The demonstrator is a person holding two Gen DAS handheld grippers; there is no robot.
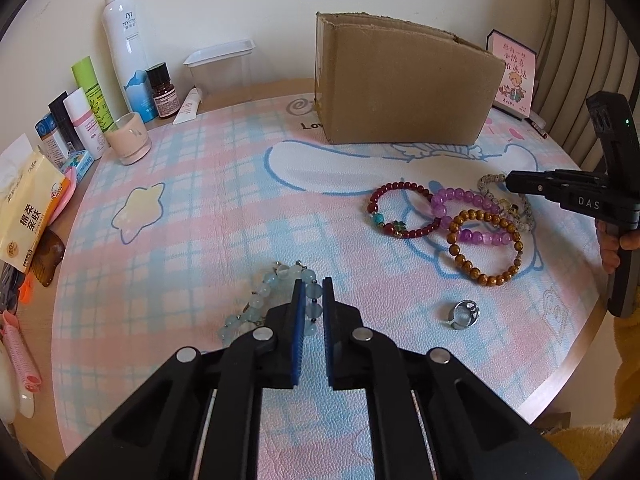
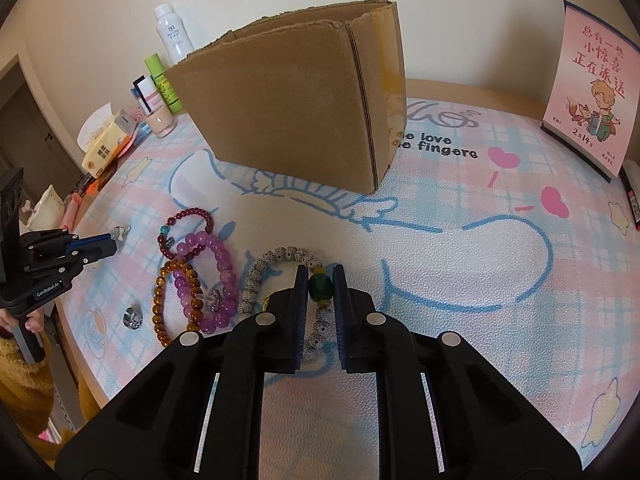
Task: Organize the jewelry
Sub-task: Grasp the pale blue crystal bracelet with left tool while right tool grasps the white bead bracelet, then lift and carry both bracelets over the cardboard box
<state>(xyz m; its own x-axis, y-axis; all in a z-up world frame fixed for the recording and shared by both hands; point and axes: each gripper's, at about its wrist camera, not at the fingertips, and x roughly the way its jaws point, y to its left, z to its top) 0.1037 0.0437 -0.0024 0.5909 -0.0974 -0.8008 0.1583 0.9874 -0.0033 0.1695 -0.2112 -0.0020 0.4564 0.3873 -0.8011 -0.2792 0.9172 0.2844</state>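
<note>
Left gripper [image 1: 311, 280] grips blue beads [image 1: 264, 300]; right gripper [image 2: 321, 270] grips speckled bracelet [image 2: 280, 276]. Lower-right gripper reads "DAS"; mat [image 2: 440, 148] mid-frame reads "love fingers".

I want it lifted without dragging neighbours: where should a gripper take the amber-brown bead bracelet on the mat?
Probably from above, jaws straddling the strand on the arc farthest from the purple bead bracelet: the amber-brown bead bracelet lies flat, and the purple one crosses its other side.

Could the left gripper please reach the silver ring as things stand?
Probably yes, once free: the ring lies alone on bare mat just beside the left gripper, but that gripper is shut on the pale blue bracelet.
</note>
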